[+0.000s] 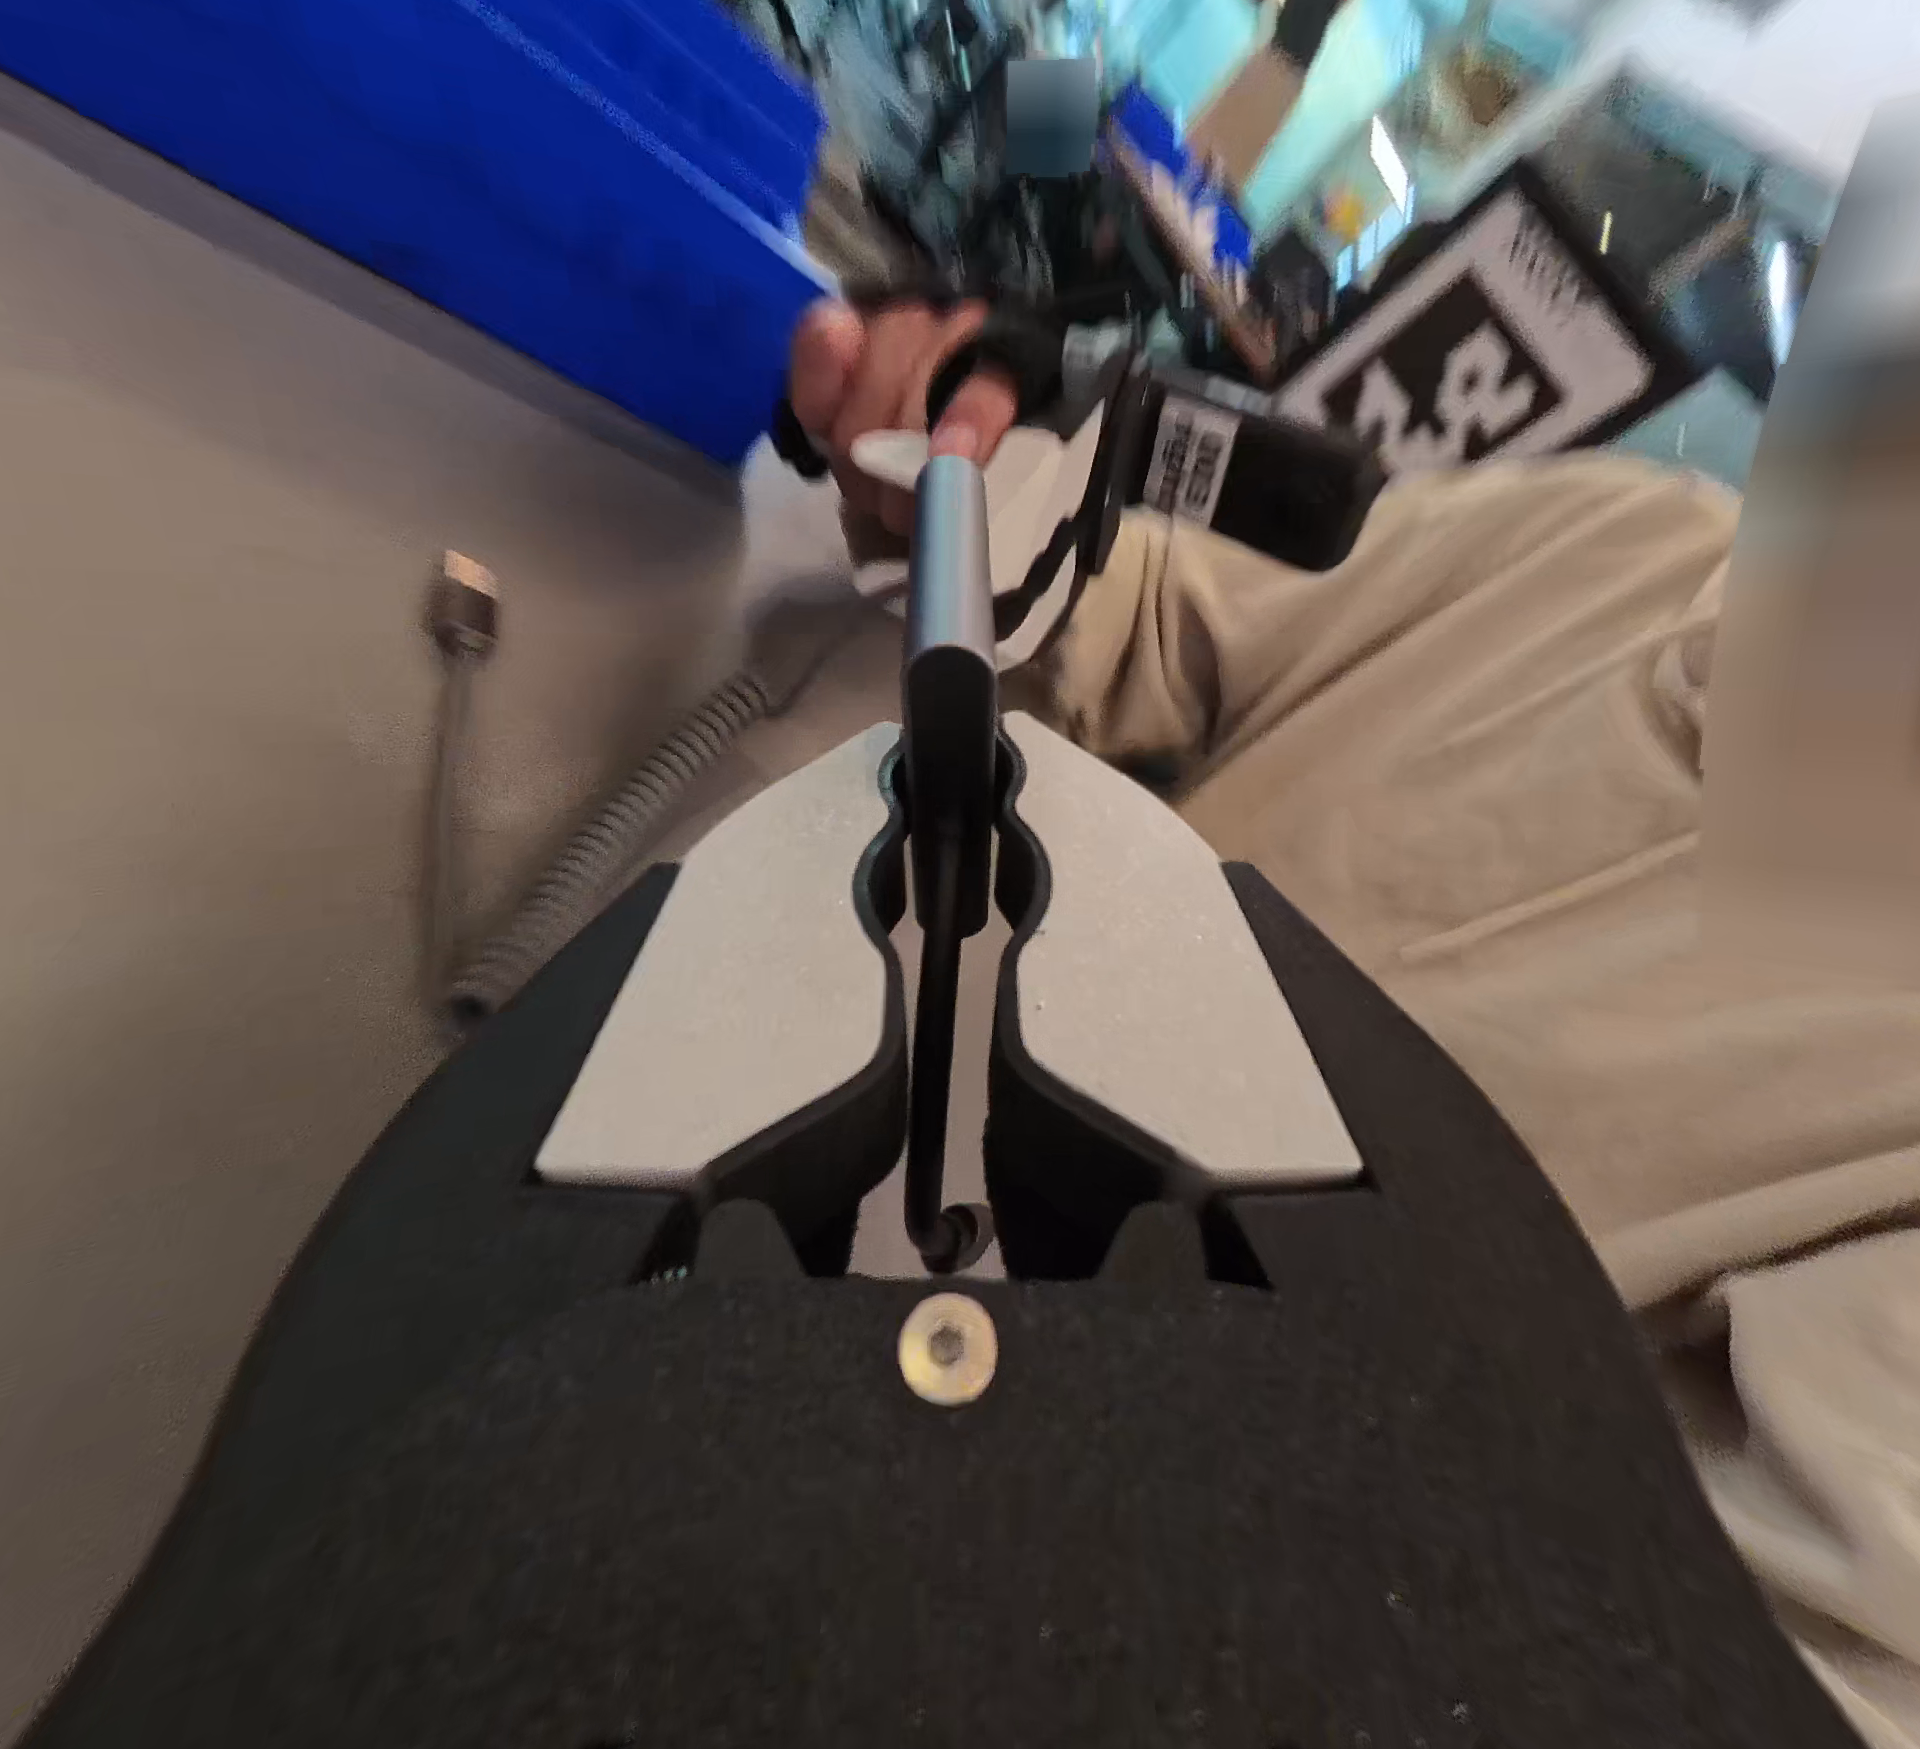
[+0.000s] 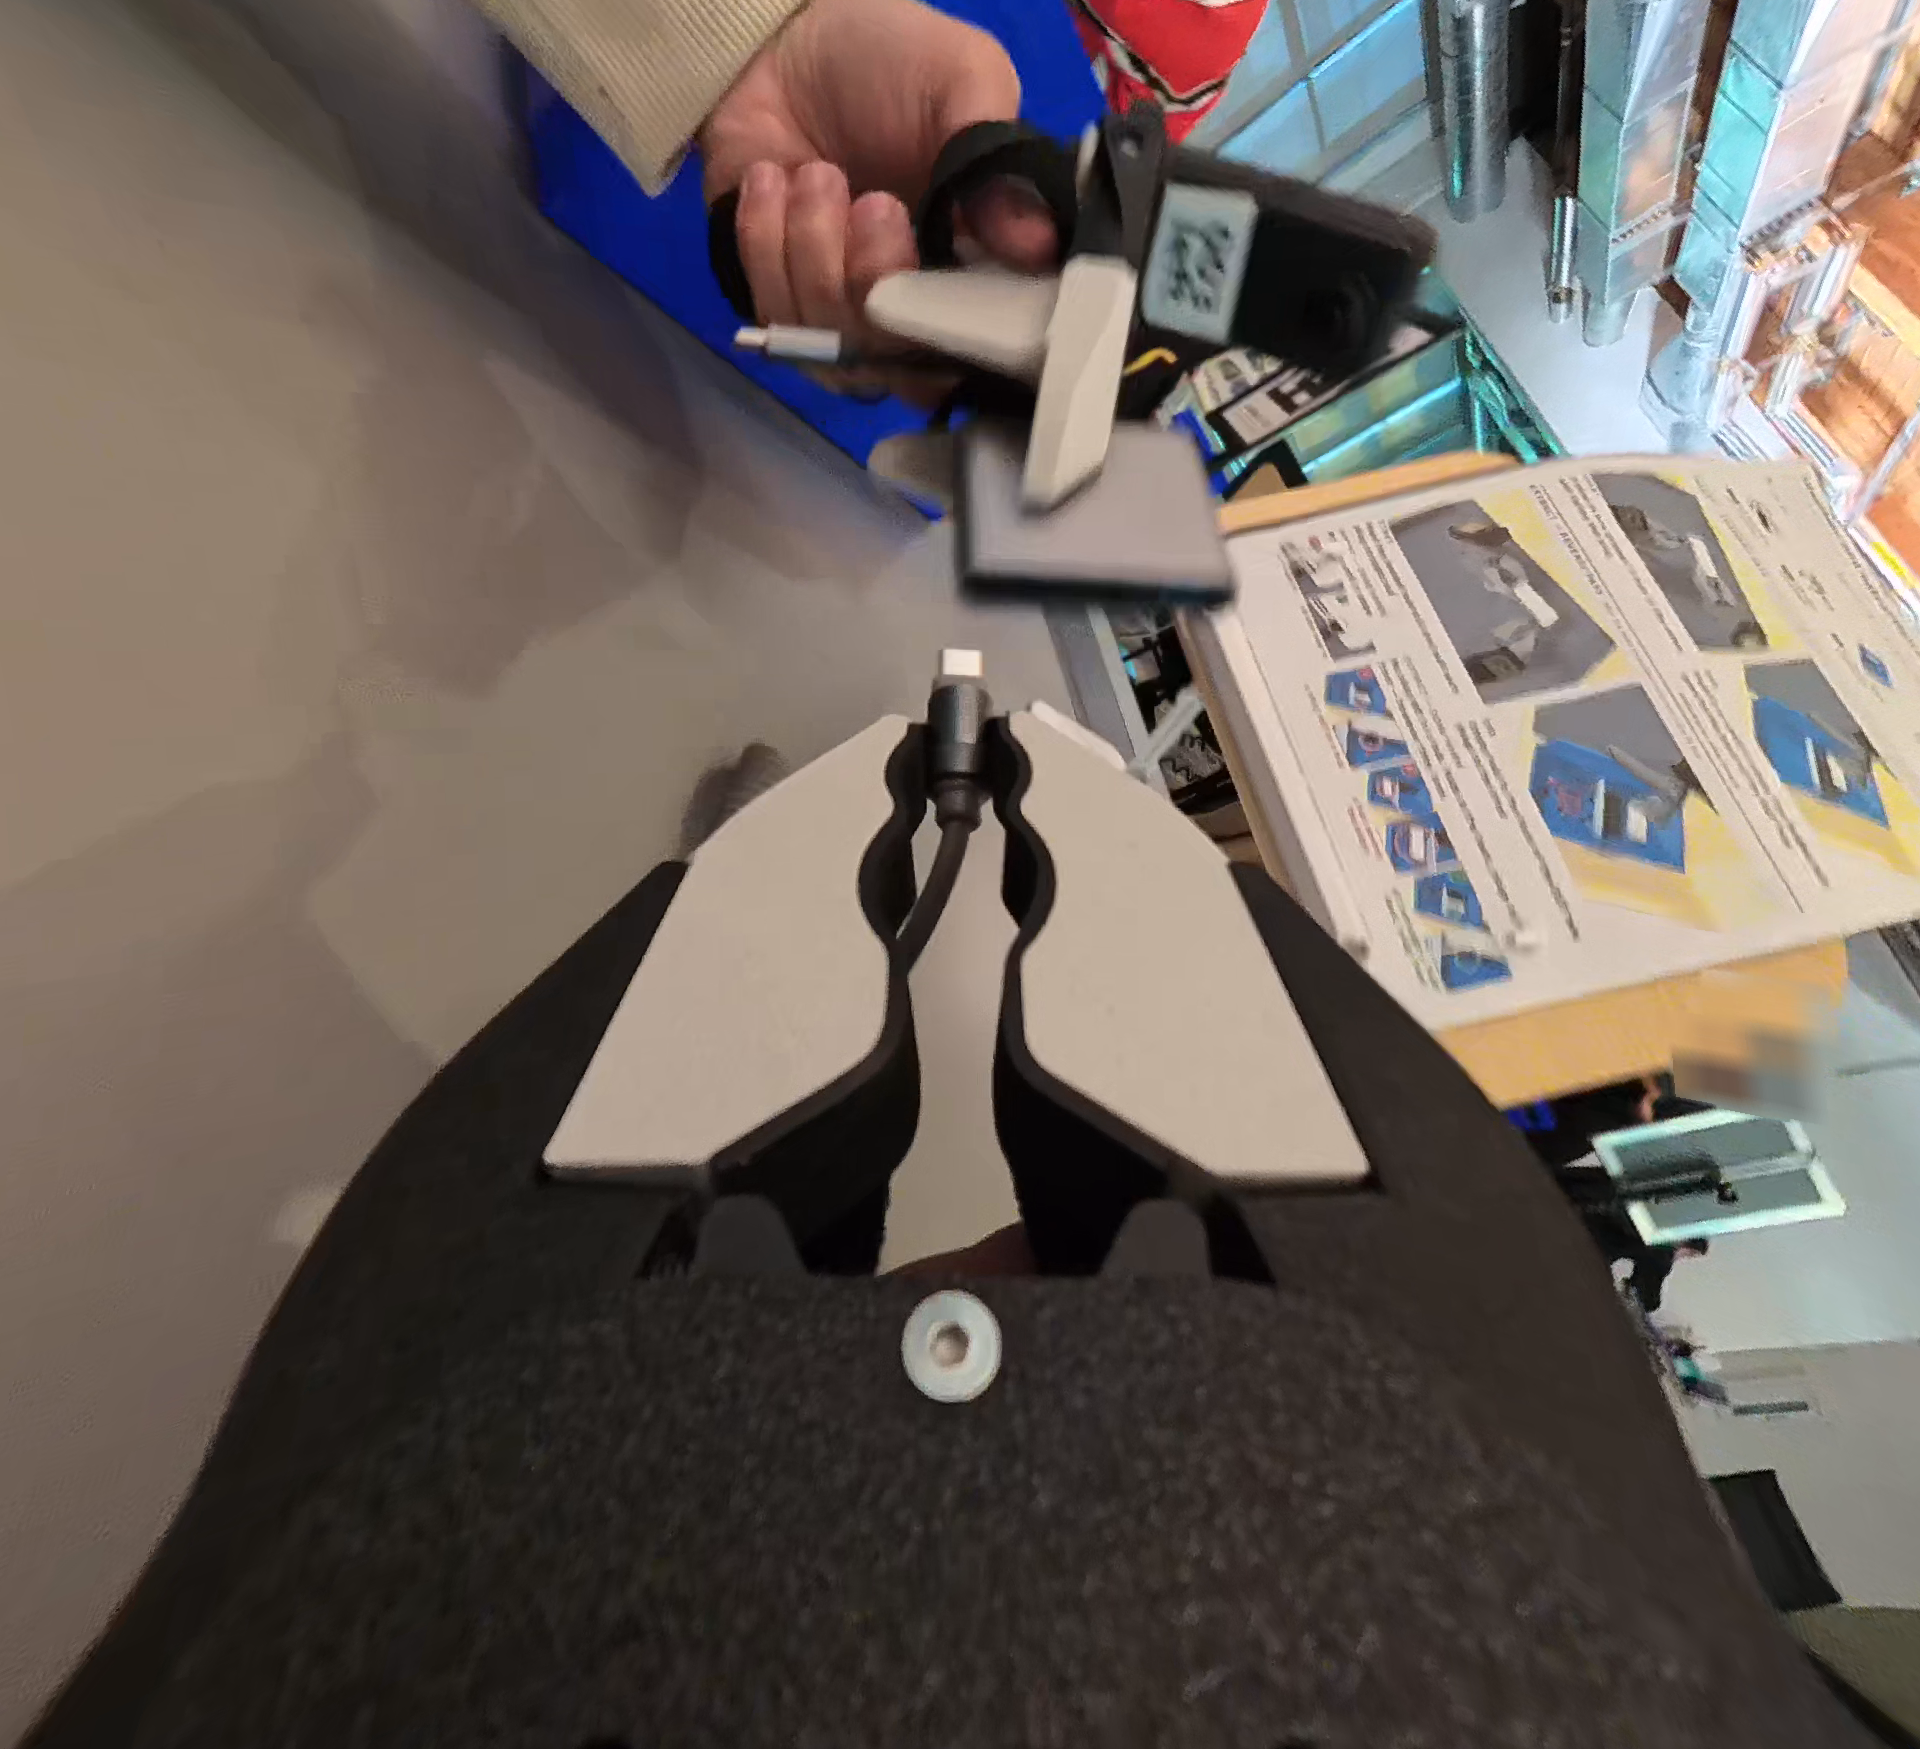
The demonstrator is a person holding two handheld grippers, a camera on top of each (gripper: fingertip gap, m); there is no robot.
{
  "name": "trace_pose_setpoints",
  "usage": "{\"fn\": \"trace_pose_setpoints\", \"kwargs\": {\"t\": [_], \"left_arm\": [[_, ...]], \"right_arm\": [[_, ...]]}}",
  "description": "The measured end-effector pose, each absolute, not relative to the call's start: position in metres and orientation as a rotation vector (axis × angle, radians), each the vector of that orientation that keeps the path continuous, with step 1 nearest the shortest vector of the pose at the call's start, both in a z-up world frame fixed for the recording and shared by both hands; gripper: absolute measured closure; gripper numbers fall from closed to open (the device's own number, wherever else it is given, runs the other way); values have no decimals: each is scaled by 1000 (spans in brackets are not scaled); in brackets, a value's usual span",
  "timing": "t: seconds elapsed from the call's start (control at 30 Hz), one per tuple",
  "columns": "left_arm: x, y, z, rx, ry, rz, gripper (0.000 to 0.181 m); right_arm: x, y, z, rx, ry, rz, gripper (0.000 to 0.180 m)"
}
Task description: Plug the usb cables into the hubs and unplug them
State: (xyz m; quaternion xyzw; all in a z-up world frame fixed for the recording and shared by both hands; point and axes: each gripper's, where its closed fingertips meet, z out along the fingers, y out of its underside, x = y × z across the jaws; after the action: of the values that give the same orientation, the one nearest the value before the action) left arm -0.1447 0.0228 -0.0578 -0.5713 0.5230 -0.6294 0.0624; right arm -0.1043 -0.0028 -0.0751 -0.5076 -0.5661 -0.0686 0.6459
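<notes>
Left hand-held gripper point(image 1: 951, 764): closed down on the grey hub point(image 1: 948, 577), gripped edge-on at its near end, thin black lead trailing back between the fingers. Held up off the grey desk point(image 1: 208, 660), hub pointing away toward the other hand-held gripper. From the right wrist view, same hub point(image 2: 1091, 525) seen as a flat grey slab pinched at one edge, its lead's own silver plug point(image 2: 790, 341) hanging free at far left.

Right hand-held gripper point(image 2: 956, 733): closed on the dark collar of the usb cable point(image 2: 956, 733), silver tip poking forward past the fingertips, just short of the hub's near edge and not yet touching.

Step in hand, by the look of it: the plug-in approach, both pieces lifted and brought near. Next move likely calls for squaring the tip to a port on the hub's edge, then a straight push; port itself lost in blur.

Loose on the desk at left: a second connector point(image 1: 462, 603) and a coiled lead point(image 1: 613, 826).

Writing: square black-and-white code stickers on both hand-held grippers, a printed instruction sheet point(image 2: 1558, 712) at right on a wooden board; no brand legible.
</notes>
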Motion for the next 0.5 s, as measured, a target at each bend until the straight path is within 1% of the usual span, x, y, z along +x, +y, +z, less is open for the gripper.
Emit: {"fn": "trace_pose_setpoints", "kwargs": {"t": [0.03, 0.1, 0.2, 0.37, 0.47, 0.5], "left_arm": [[-155, 43, -43, -1698, 1450, -1939, 169], [-173, 56, -29, -1662, 1408, -1914, 169], [-161, 41, -30, -1685, 1506, -1829, 169], [-142, 44, -33, -1710, 1379, -1759, 169], [-145, 78, -65, -1821, 1143, -1322, 169], [-156, 100, -78, -1876, 959, -1126, 169]], "right_arm": [[-91, -4, -74, -1177, -1250, -133, 168], [-72, -4, -70, -1222, -1162, -74, 168], [-75, -2, -67, -1263, -1128, -38, 168], [-86, 8, -54, -1389, -1009, 49, 168], [-65, 35, -76, -1638, -773, 87, 168], [-62, 40, -83, -1685, -704, 121, 168]]}}
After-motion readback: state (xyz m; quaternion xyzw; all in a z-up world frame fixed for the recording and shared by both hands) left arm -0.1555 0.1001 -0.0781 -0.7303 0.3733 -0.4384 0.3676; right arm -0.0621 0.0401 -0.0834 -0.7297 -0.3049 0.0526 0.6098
